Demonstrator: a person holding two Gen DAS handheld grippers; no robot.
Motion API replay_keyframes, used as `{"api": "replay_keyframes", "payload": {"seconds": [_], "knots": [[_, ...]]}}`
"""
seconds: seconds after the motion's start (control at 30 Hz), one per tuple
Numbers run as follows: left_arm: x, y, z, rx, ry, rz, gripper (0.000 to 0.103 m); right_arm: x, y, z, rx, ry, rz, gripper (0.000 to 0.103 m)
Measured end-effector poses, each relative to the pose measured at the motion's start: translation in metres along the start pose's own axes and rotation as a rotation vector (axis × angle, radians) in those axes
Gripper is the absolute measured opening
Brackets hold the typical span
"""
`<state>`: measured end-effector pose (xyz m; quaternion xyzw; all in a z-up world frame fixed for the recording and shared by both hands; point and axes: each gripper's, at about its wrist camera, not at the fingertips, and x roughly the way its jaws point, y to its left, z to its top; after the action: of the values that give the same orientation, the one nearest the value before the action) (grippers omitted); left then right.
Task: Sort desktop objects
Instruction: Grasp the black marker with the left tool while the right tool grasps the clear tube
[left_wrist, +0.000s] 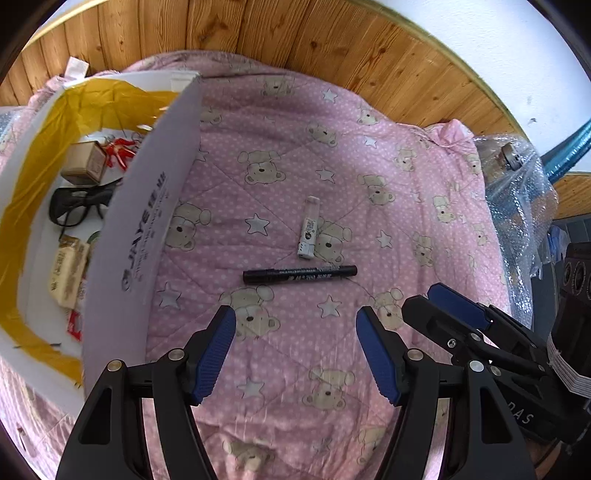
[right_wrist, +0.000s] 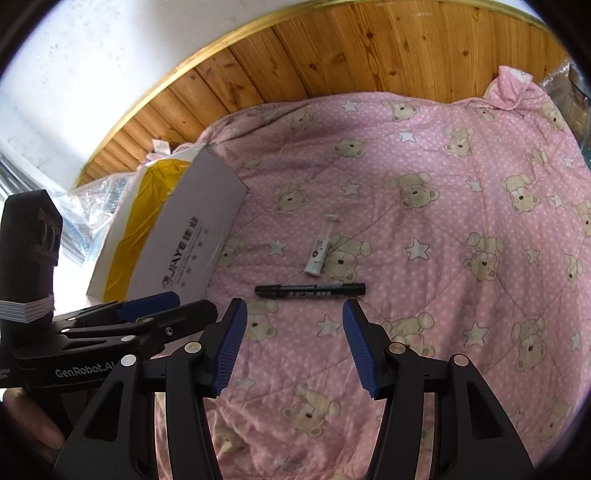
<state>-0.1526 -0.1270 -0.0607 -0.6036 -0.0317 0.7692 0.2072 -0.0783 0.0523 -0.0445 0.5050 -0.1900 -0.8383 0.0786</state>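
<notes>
Both tools are spread, holding nothing: left tool (left_wrist: 295, 325), right tool (right_wrist: 293, 317). Just ahead of each lies the black marker (right_wrist: 309, 289), the white tube (right_wrist: 320, 254) beyond it, on the pink quilt (right_wrist: 461, 302).

Both tools are built alike: the left gripper (left_wrist: 295, 317) and the right gripper (right_wrist: 293, 310) each have 2 black plastic arms with triangular cut-outs, silver round screw heads at the pivots, and ribbed blue pads (left_wrist: 216, 354) on the inner faces. The left one's side carries white "GenRobot.AI" lettering, and a band of white cord wraps its black handle.
</notes>
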Motion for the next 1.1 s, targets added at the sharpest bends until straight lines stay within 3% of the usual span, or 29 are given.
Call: {"api": "replay_keyframes", "payload": {"seconds": [0.4, 0.57, 0.77, 1.0, 1.1], "knots": [[0.065, 0.016, 0.028, -0.012, 0.089, -0.017, 0.069, 0.043, -0.023, 0.029, 0.034, 0.068, -0.026, 0.057], [0.087, 0.02, 0.036, -0.019, 0.109, -0.035, 0.069, 0.058, -0.03, 0.033, 0.035, 0.101, -0.031, 0.042], [0.108, 0.023, 0.04, -0.026, 0.129, -0.043, 0.069, 0.069, -0.037, 0.034, 0.014, 0.133, -0.07, 0.038], [0.119, 0.033, 0.033, -0.06, 0.144, -0.047, 0.069, 0.093, -0.045, 0.011, -0.036, 0.271, -0.11, 0.029], [0.119, 0.027, 0.028, -0.049, 0.183, -0.084, 0.069, 0.103, -0.046, 0.012, -0.032, 0.266, -0.109, 0.029]]}}
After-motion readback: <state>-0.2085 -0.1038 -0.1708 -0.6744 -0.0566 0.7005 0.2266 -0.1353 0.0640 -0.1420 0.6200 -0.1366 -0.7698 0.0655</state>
